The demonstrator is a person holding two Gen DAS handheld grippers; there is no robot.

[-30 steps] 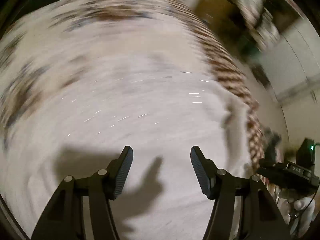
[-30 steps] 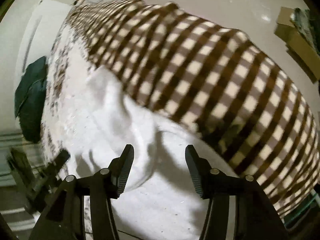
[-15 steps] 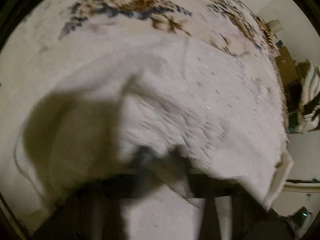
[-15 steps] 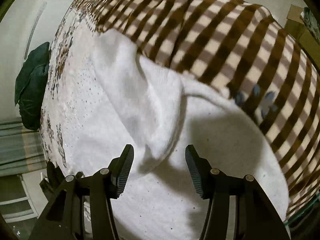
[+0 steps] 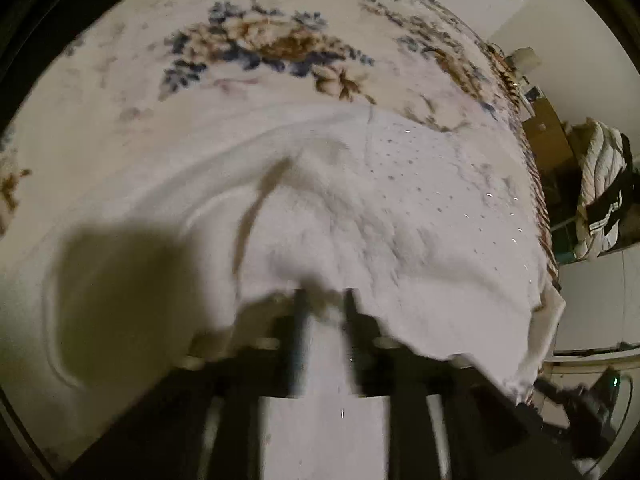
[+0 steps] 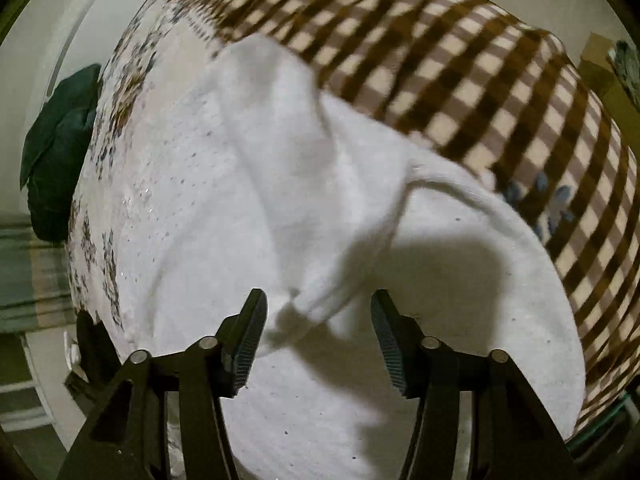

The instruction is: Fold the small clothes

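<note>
A white fuzzy garment (image 5: 360, 220) with small shiny dots lies on a floral bedspread (image 5: 256, 48). My left gripper (image 5: 322, 300) is shut on a fold of the white garment, with cloth bunched between the blurred fingers. In the right wrist view the same white garment (image 6: 248, 168) spreads across the bed. Its sleeve tip (image 6: 316, 304) lies between the fingers of my right gripper (image 6: 318, 320), which is open and does not hold it.
A brown-and-cream checked blanket (image 6: 460, 64) covers the bed beyond the garment. A dark green cushion (image 6: 56, 148) lies at the far left. A cardboard box (image 5: 544, 132) and a pile of clothes (image 5: 604, 184) stand beside the bed at the right.
My left gripper went from open over the garment to shut on a fold of it, and the view swung toward the floral bedspread. The right gripper stayed open as the sleeve slid between its fingers.
</note>
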